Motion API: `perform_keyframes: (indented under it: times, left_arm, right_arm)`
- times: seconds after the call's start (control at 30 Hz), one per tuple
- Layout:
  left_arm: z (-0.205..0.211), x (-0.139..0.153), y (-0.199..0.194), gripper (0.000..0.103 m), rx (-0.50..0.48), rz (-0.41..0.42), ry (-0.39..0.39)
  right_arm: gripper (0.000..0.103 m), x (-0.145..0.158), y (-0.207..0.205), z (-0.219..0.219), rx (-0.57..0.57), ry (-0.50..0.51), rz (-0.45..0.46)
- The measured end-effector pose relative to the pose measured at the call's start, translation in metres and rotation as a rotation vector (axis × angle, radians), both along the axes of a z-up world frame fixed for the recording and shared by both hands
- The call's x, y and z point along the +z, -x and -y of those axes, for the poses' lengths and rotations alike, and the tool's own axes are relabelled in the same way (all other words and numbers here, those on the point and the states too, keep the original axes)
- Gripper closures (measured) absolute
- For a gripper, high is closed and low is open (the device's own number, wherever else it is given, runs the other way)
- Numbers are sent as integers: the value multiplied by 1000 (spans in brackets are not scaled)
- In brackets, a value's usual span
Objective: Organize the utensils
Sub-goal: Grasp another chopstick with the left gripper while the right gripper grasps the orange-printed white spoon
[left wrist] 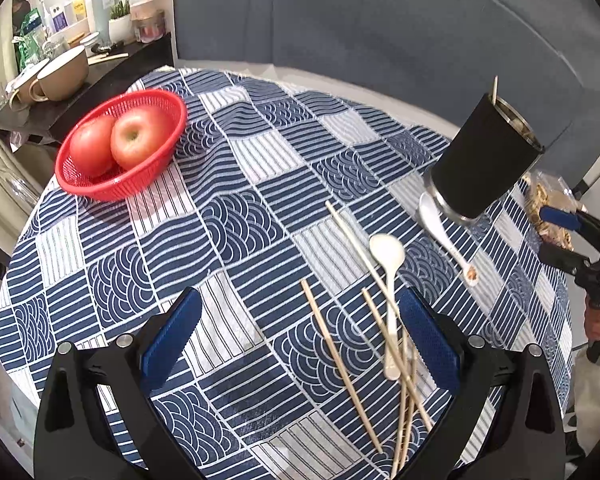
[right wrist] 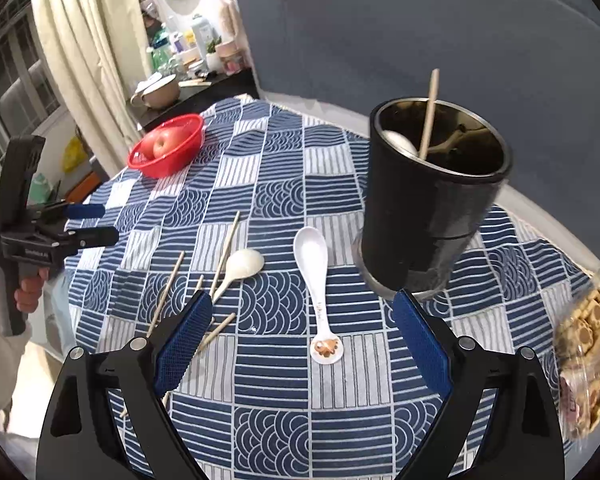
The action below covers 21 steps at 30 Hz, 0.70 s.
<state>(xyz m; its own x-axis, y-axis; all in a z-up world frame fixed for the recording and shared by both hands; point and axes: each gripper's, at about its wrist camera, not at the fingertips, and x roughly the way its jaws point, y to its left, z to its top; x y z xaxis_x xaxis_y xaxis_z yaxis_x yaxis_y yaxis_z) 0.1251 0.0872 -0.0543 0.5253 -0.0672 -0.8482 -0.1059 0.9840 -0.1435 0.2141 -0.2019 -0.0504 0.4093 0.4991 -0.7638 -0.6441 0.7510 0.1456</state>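
The left hand-held gripper [left wrist: 300, 330] hovers over the table [left wrist: 228, 184] with its jaws spread wide and nothing between them. Just ahead of its right finger lies a plain white spoon [left wrist: 389, 276], bowl pointing away, its handle running back toward that finger and crossing a loose bunch of wooden chopsticks [left wrist: 406, 392]. One more chopstick [left wrist: 338, 364] lies alone between the two fingers, slightly right of centre. Further ahead and to the right stands a black cup [left wrist: 486, 160], with a single chopstick poking up out of it. A second white spoon [left wrist: 440, 226] with a printed handle end lies just in front of the cup. Far ahead to the left sits a red basket [left wrist: 156, 104] holding two apples [left wrist: 134, 138].

The right hand-held gripper [right wrist: 302, 320] is also wide open and empty, held above the table. The printed spoon [right wrist: 314, 260] lies straight ahead between its fingers, handle end nearest the gripper. The black cup [right wrist: 428, 208] stands ahead just beyond the right finger, with a chopstick and what looks like a white spoon inside. The plain spoon [right wrist: 242, 264] and scattered chopsticks [right wrist: 168, 292] lie ahead of the left finger. A bag of biscuits [right wrist: 588, 356] sits off to the right.
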Motion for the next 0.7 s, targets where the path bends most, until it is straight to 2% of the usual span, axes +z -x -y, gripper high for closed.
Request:
perform_keyframes:
  times: [0.37,0.6,0.7]
  left_arm:
    - [3,-38,-15,6,-55,-108,-42]
    - [7,-58,-23,6,-65,-170,-33]
    - [11,-62,-23,6,-46,-170,-17]
  right_arm:
    - [16,-40,-32,-34,69,70,-83]
    - [16,-69,-48,-51,96,142,-123]
    - [16,-78,-51,-54,105,159,-140]
